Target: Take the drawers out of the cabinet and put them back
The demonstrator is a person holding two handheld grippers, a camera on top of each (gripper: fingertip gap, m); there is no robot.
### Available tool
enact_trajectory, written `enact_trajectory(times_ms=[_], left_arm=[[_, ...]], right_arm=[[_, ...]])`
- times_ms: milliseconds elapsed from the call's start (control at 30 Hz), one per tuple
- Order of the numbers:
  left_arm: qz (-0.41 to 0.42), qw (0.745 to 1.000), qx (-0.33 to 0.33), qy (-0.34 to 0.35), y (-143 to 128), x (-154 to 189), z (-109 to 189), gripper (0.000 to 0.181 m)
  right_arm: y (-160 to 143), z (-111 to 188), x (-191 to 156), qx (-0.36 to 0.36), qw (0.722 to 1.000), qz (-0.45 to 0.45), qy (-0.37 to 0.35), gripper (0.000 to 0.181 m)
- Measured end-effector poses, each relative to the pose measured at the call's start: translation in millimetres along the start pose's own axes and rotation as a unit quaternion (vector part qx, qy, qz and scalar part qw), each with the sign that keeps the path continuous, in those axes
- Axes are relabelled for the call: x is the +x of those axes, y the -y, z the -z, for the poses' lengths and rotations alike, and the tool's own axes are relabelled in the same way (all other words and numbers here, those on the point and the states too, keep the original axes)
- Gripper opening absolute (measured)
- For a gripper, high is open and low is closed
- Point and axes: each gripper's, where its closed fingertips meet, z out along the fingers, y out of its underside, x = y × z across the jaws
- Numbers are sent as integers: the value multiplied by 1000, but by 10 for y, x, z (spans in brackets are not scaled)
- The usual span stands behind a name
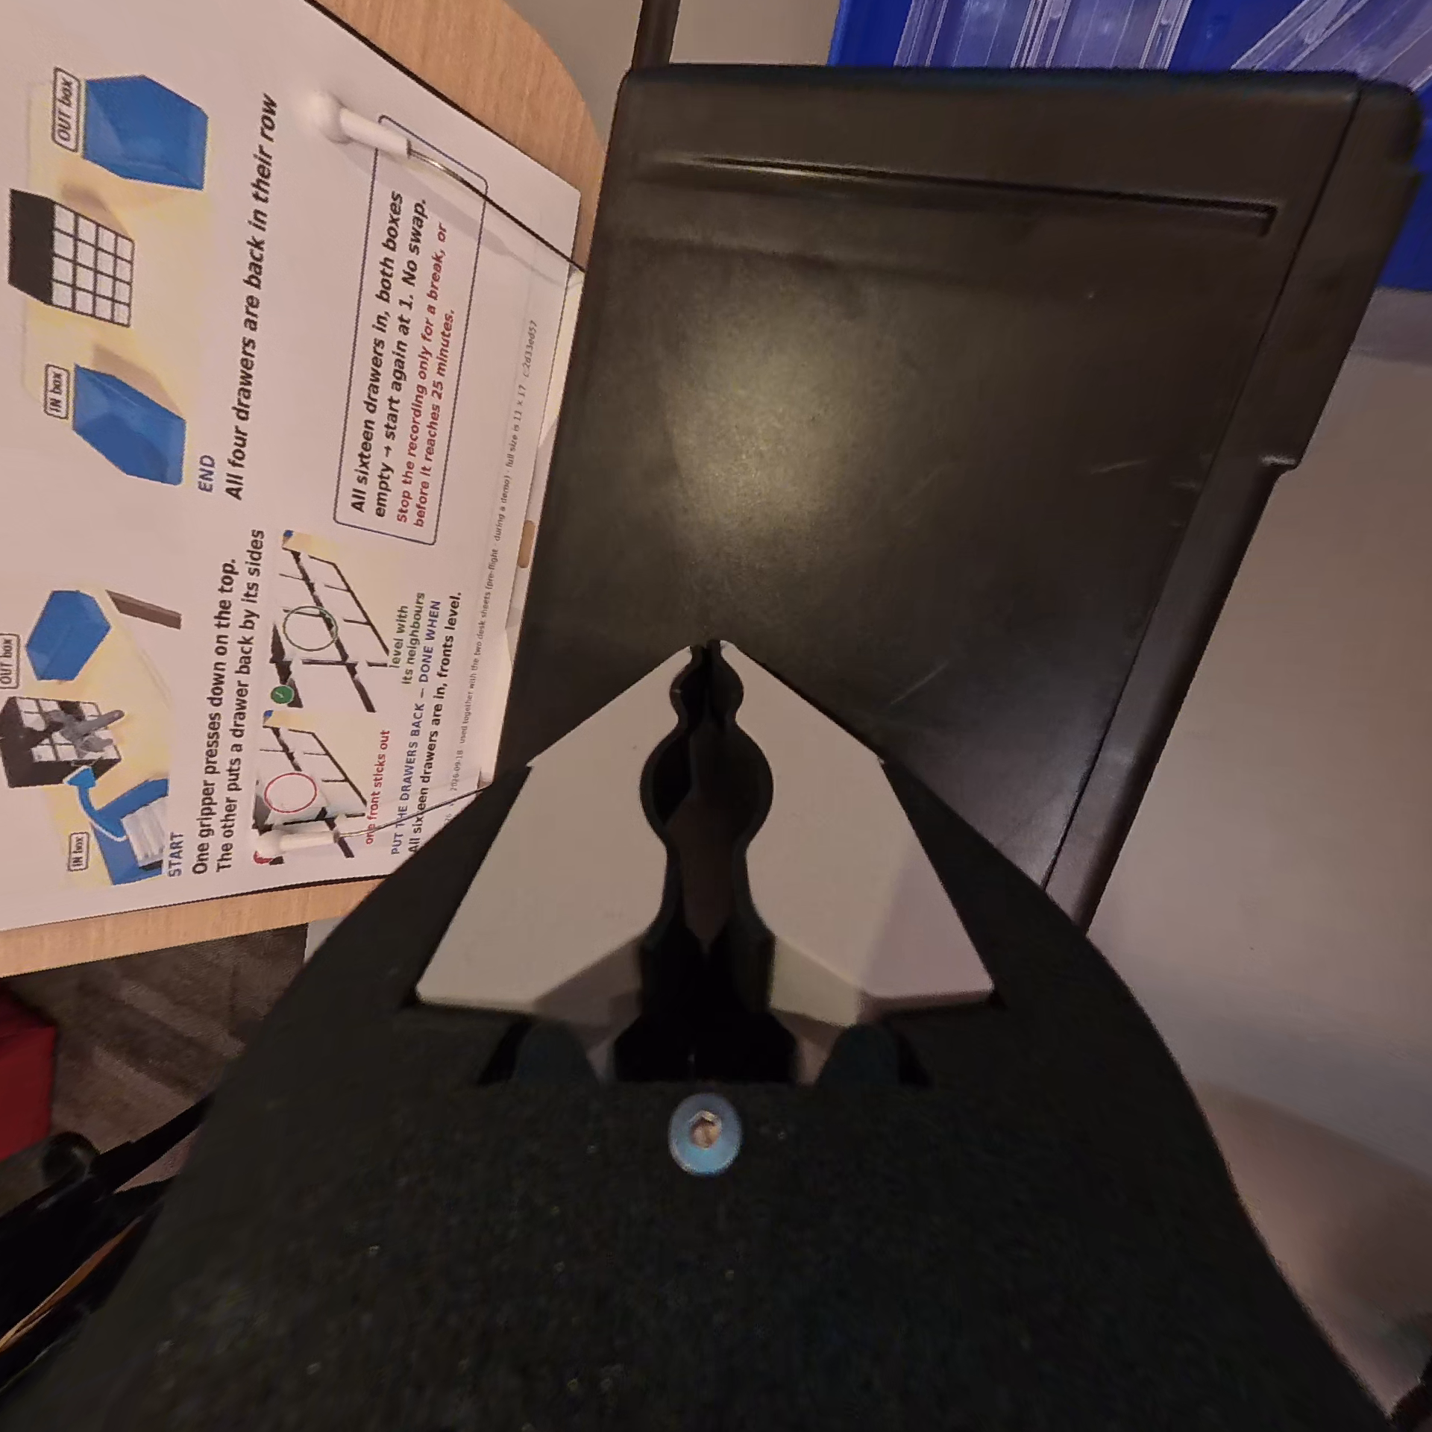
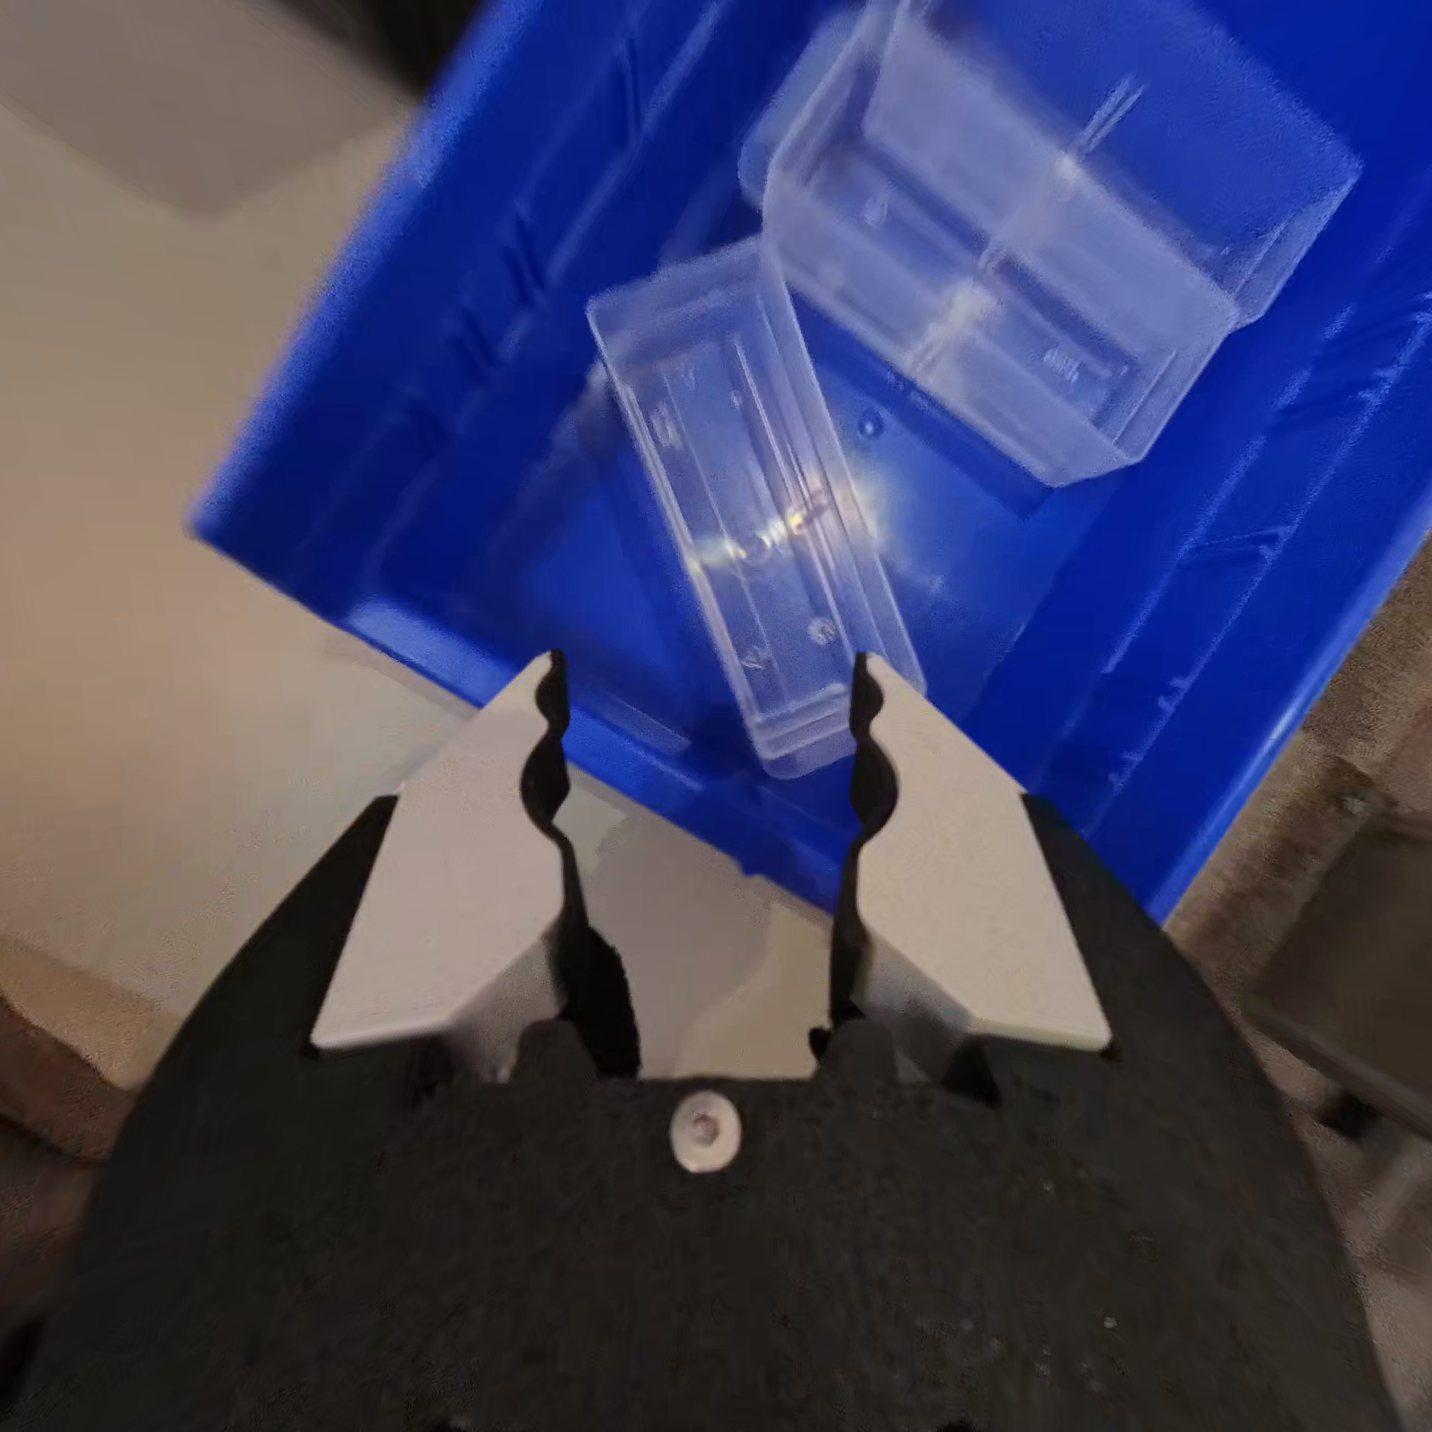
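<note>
In the left wrist view my left gripper [image 1: 709, 647] is shut and empty, its tips resting on or just above the flat black top of the cabinet [image 1: 930, 387]. In the right wrist view my right gripper [image 2: 709, 666] is open and empty, held above the near edge of a blue bin [image 2: 403, 434]. Two clear plastic drawers lie in the bin: a narrow one [image 2: 744, 511] just beyond my fingertips and a wider one [image 2: 999, 256] farther back, leaning over it. The cabinet's front and its slots are hidden.
A printed instruction sheet [image 1: 256, 465] lies on a wooden tabletop [image 1: 558, 101] left of the cabinet. Another blue bin [image 1: 1123, 39] shows behind the cabinet. A light table surface [image 2: 155, 659] lies left of the bin with the drawers.
</note>
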Motion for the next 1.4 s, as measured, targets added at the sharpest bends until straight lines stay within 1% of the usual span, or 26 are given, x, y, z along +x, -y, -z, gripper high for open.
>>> enact_trajectory(times_ms=[33, 100, 133, 233, 300, 333, 500, 567, 667, 733, 833, 867, 900, 933, 967, 1000, 1033, 1067, 1100, 1133, 1167, 1200, 1233, 1267, 1367, 1400], left_arm=[[1, 1000, 2, 1, 0, 0, 0, 0], [4, 1000, 3, -1, -1, 0, 0, 0], [4, 1000, 3, -2, -1, 0, 0, 0], [1, 1000, 0, -5, 0, 0, -1, 0], [-1, 1000, -1, -5, 1, 0, -2, 0], [-2, 1000, 0, -3, 0, 0, -1, 0], [-1, 1000, 7, 5, 0, -1, -1, 0], [1, 1000, 9, 5, 0, -1, -1, 0], [2, 1000, 9, 6, 0, -1, 0, 0], [0, 1000, 6, 7, 1, -2, -1, 0], [-4, 1000, 1, 9, 0, -3, -2, 0], [-5, 1000, 0, 10, 0, -2, -1, 0], [-6, 1000, 0, 10, 0, -3, -1, 0], [-6, 1000, 0, 10, 0, -3, -1, 0], [-7, 1000, 0, 11, -1, -3, 0, 0], [-8, 1000, -1, 13, -1, -3, 0, 0], [-9, 1000, -2, 15, -1, -3, -1, 0], [-10, 1000, -4, 17, -1, -4, -1, 0], [-12, 1000, -6, 19, -2, -3, -2, 0], [-15, 1000, -8, 22, -2, -3, 0, 0], [-17, 1000, -10, 23, -3, -4, 0, 0], [-18, 999, -12, 24, -3, -4, -1, 0], [-18, 999, -12, 24, -3, -4, -1, 0], [-15, 1000, -12, 22, -2, -4, -1, 0], [-3, 1000, -4, 15, -1, -3, -1, 0], [2, 1000, 1, 13, -1, -3, -2, 0]], right_arm=[[-57, -96, 97, -35, 999, 19, -12, 73], [-144, -233, 194, -88, 995, 41, -10, 75], [-181, -276, 292, -112, 992, 54, -28, 77], [-213, -392, 471, -141, 984, 91, -54, 78], [-221, -454, 603, -152, 980, 104, -79, 75], [-205, -482, 641, -153, 978, 112, -85, 75], [35, -571, 776, -108, 979, 125, -122, 70], [128, -562, 854, -91, 975, 133, -154, 67], [197, -504, 946, -80, 964, 158, -197, 71], [217, -454, 952, -69, 966, 145, -203, 75], [332, -271, 823, -13, 978, 91, -186, 76], [438, -167, 739, 27, 982, 59, -175, 76], [597, -37, 606, 86, 984, 18, -153, 76], [789, 134, 447, 156, 979, -29, -125, 75], [983, 333, 271, 228, 966, -74, -96, 72], [1182, 540, 43, 301, 946, -105, -61, 68], [1369, 737, -203, 370, 920, -121, -38, 65], [1520, 871, -455, 422, 899, -115, -36, 59], [1643, 917, -705, 452, 886, -92, -53, 56], [1744, 883, -921, 465, 878, -65, -89, 56], [1821, 800, -1086, 466, 873, -32, -140, 58], [1867, 715, -1151, 456, 864, 0, -211, 56], [1900, 649, -1150, 441, 853, 21, -280, 50], [1950, 609, -1144, 431, 840, 35, -329, 48], [2152, 566, -1136, 427, 797, 88, -417, 44], [2204, 518, -1108, 412, 789, 107, -443, 41]])
